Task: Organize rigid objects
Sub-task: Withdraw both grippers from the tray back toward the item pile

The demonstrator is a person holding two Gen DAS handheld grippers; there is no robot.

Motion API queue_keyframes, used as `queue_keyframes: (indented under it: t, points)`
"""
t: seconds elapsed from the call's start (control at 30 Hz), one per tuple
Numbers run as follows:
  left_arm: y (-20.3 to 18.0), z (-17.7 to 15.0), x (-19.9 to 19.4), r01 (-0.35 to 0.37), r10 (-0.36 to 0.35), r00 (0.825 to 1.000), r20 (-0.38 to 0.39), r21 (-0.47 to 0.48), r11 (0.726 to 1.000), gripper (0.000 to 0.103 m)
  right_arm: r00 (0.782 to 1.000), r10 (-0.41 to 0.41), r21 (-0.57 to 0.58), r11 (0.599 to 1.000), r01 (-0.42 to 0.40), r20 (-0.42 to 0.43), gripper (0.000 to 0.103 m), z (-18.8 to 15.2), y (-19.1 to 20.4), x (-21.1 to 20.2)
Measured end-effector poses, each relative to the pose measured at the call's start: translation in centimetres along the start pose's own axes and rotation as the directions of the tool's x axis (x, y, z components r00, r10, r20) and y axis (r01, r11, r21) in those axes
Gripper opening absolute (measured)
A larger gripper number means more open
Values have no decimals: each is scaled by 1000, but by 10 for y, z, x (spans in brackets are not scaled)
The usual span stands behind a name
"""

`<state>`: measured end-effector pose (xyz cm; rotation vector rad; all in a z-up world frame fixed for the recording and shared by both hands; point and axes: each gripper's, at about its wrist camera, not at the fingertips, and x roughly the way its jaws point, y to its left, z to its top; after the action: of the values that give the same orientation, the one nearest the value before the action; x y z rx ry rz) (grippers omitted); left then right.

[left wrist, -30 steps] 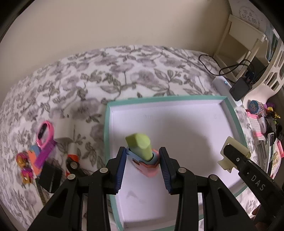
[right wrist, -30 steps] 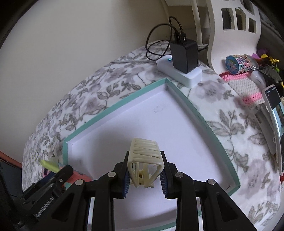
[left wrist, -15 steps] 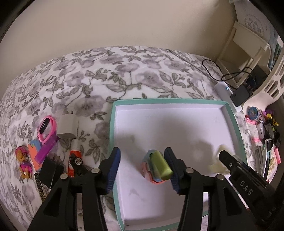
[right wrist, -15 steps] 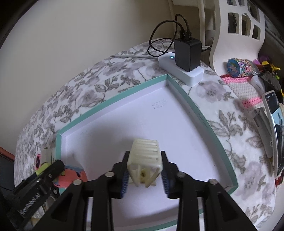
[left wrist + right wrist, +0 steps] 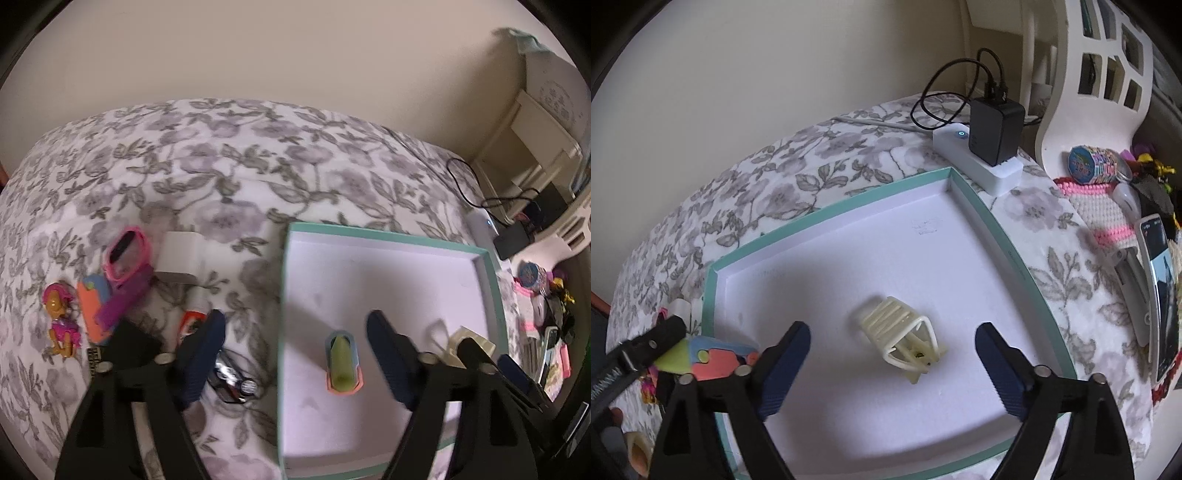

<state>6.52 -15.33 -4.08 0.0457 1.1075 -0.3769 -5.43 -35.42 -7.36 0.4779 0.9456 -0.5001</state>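
2 items in tray | cream hair claw | pink-blue-green eraser

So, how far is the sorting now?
Done: the green toy and the cream clip lie in the tray. In hand: nothing, both sets of fingers are opening. Left: the pink watch, charger and figure are on the bedspread.

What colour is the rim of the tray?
Teal green rim, white inside; the right wrist view shows it best.
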Motion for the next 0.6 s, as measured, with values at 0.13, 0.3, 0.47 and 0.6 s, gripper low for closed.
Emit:
queue_keyframes:
  t: [0.13,0.3,0.47,0.6]
  points:
    - [18,3,0,-30,30,1000,3,-41,999,85,1000,-1,-29,1000,1,10,103,-1,6,0]
    - [43,4,1,-42,40,999,-20,-131,990,85,1000,10,-52,999,-9,21,103,-2,12,-1]
    - [63,3,4,-37,28,999,-43,-212,977,85,1000,12,-90,996,-10,24,103,-4,21,-2]
    - [77,4,0,-53,45,998,-37,-249,967,85,999,32,-121,992,-27,39,103,-5,30,-8]
